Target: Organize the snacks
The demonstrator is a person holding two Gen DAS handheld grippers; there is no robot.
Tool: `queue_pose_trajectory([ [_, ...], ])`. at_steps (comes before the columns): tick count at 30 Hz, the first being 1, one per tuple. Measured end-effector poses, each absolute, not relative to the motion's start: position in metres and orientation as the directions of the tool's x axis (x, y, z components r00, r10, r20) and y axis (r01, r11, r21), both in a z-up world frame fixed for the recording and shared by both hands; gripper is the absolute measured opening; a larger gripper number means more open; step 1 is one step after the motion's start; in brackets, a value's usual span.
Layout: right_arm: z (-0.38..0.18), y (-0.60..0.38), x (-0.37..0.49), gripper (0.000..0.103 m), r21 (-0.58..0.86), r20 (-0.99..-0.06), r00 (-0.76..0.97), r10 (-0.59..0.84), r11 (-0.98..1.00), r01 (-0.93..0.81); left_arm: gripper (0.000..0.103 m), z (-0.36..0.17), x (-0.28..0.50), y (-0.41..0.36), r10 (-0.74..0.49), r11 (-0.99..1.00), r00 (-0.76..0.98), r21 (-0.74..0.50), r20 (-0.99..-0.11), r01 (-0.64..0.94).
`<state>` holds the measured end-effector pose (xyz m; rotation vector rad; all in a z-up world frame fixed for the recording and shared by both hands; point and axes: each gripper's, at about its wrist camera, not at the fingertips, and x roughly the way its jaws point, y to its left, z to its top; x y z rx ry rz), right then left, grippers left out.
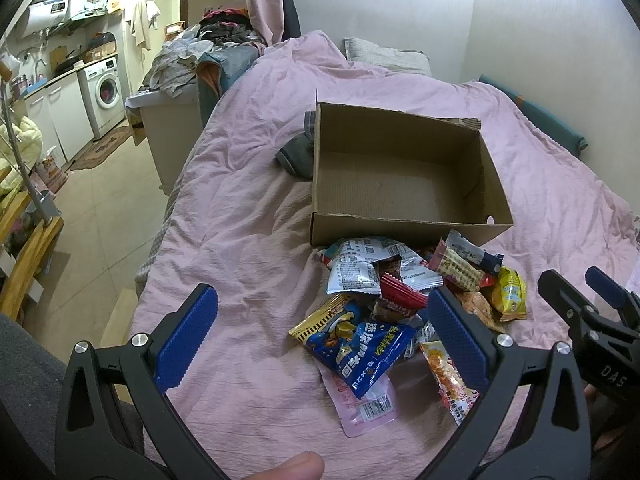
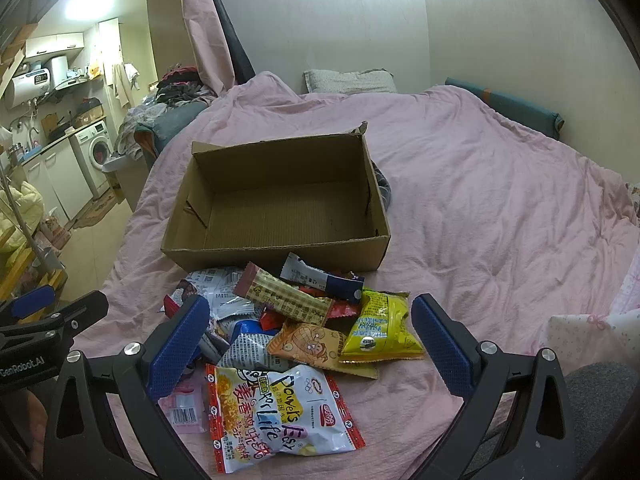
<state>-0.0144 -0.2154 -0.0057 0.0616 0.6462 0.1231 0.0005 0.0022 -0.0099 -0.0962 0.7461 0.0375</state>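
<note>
While snack packets are lying heaped before a cardboard box, both tools are hovering. Left tool and right tool are gaping wide, gripping nothing.

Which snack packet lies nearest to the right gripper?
The large white noodle packet, at the pile's near edge under the open right gripper; the yellow packet lies farther.

I face a bed in pink bedding against pale walls; a washing machine stands far left.
</note>
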Motion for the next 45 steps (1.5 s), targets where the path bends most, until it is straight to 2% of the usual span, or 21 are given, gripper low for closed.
queue_pose_trajectory([
  [22,-0.005,-0.218,-0.013,0.103,0.097,-0.597,0.792,0.130,0.991,-0.090,0.103,-0.005,-0.001,-0.003,-0.001,0.997,0.727,-0.055,-0.687,-0.050],
  [31,-0.009,-0.226,-0.006,0.103,0.157,-0.641,0.750,0.163,0.984,-0.080,0.103,-0.004,0.003,-0.004,-0.018,0.997,0.707,-0.063,-0.707,-0.038],
  [35,-0.008,-0.235,0.004,0.103,0.259,-0.694,0.671,0.263,0.960,-0.108,0.103,0.000,0.014,-0.002,-0.021,0.998,0.673,-0.056,-0.739,-0.030],
  [40,-0.014,-0.249,0.028,0.103,0.373,-0.801,0.467,0.373,0.923,-0.099,0.103,0.002,0.034,0.008,-0.034,0.999,0.613,-0.049,-0.789,-0.007],
  [45,-0.027,-0.257,0.038,0.103,0.429,-0.835,0.362,0.415,0.902,-0.045,0.103,-0.042,0.062,0.014,-0.059,0.997,0.398,-0.034,-0.916,0.071],
])
